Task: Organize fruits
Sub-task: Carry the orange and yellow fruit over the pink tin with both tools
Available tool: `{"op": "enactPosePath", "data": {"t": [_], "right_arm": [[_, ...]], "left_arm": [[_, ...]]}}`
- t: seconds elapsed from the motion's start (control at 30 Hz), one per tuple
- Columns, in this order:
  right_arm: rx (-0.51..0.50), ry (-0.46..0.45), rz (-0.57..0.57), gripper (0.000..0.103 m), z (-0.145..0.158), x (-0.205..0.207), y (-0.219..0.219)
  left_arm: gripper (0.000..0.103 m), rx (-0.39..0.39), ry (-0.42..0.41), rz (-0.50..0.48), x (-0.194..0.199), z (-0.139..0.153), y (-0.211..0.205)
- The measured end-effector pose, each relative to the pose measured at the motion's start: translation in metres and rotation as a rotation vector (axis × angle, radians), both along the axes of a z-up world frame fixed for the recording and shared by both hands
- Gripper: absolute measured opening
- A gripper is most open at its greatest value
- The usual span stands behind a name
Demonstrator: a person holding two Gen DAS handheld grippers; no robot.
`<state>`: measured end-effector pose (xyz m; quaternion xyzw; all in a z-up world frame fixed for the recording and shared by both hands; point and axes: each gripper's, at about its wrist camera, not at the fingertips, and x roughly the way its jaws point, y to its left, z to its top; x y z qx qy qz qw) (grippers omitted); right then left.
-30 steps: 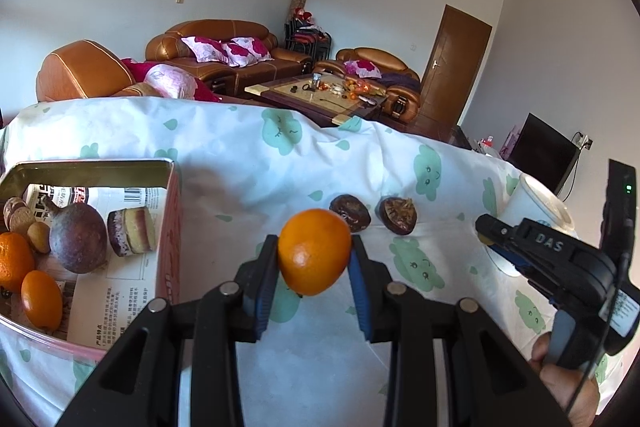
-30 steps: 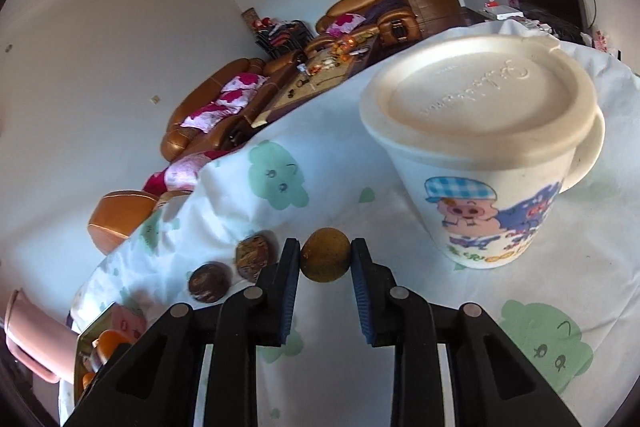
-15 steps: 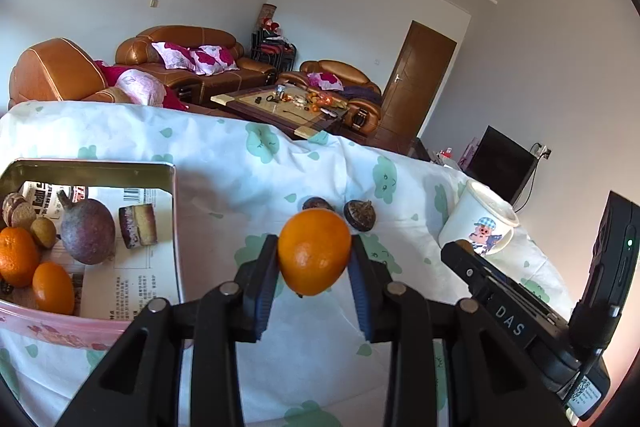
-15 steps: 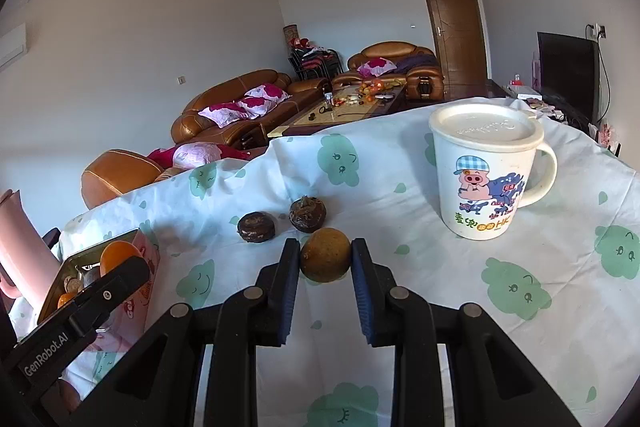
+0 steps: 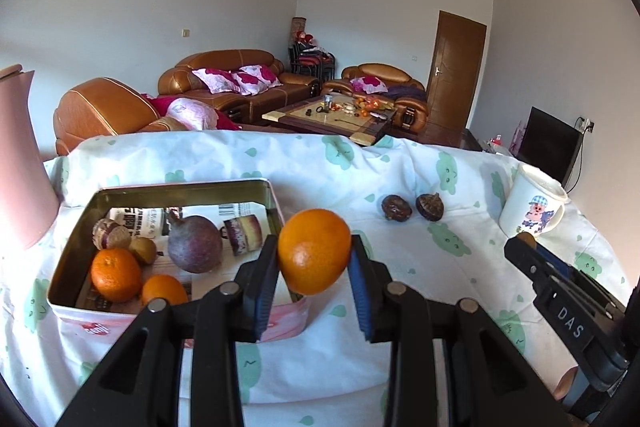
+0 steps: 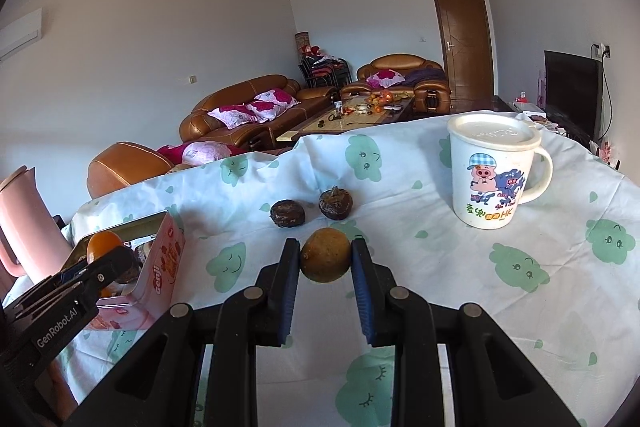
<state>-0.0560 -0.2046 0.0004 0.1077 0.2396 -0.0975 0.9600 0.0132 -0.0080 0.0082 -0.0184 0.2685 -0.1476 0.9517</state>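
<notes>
My left gripper (image 5: 314, 259) is shut on an orange (image 5: 314, 257) and holds it in the air at the near right corner of the pink tin (image 5: 276, 203). The tin holds two oranges (image 5: 116, 273), a purple fruit (image 5: 195, 249) and small brown fruits. My right gripper (image 6: 325, 259) is shut on a small brown fruit (image 6: 325, 260) above the cloth. Two dark wrinkled fruits (image 6: 287, 213) (image 6: 335, 203) lie on the cloth just beyond it; they also show in the left wrist view (image 5: 396, 207).
A lidded white cartoon mug (image 6: 490, 173) stands at the right of the table. A pink jug (image 6: 24, 223) stands left of the tin. The table is covered by a white cloth with green clouds (image 6: 540, 267). Sofas and a coffee table lie beyond.
Both grippers have pulled back and up with their fruits. The left one has swung left, so the tin now lies just ahead of it. The mug now stands farther from the right gripper.
</notes>
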Motion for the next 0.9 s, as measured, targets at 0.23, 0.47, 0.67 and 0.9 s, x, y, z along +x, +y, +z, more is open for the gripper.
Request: {"op": "enactPosePath", "data": {"t": [0.23, 0.47, 0.67, 0.9], "right_arm": [[-0.031, -0.005, 0.072, 0.028, 0.004, 0.000, 0.044], [-0.049, -0.027, 0.170, 0.028, 0.010, 0.011, 0.097], [-0.017, -0.036, 0.244, 0.028, 0.015, 0.031, 0.137], [0.034, -0.070, 0.278, 0.028, 0.022, 0.064, 0.167]], "left_arm": [[0.035, 0.031, -0.029, 0.048, 0.001, 0.008, 0.026], [0.035, 0.052, -0.044, 0.120, 0.007, 0.011, 0.061], [0.035, 0.087, -0.024, 0.197, 0.017, 0.006, 0.091], [0.035, 0.092, 0.016, 0.270, 0.030, 0.000, 0.116]]}}
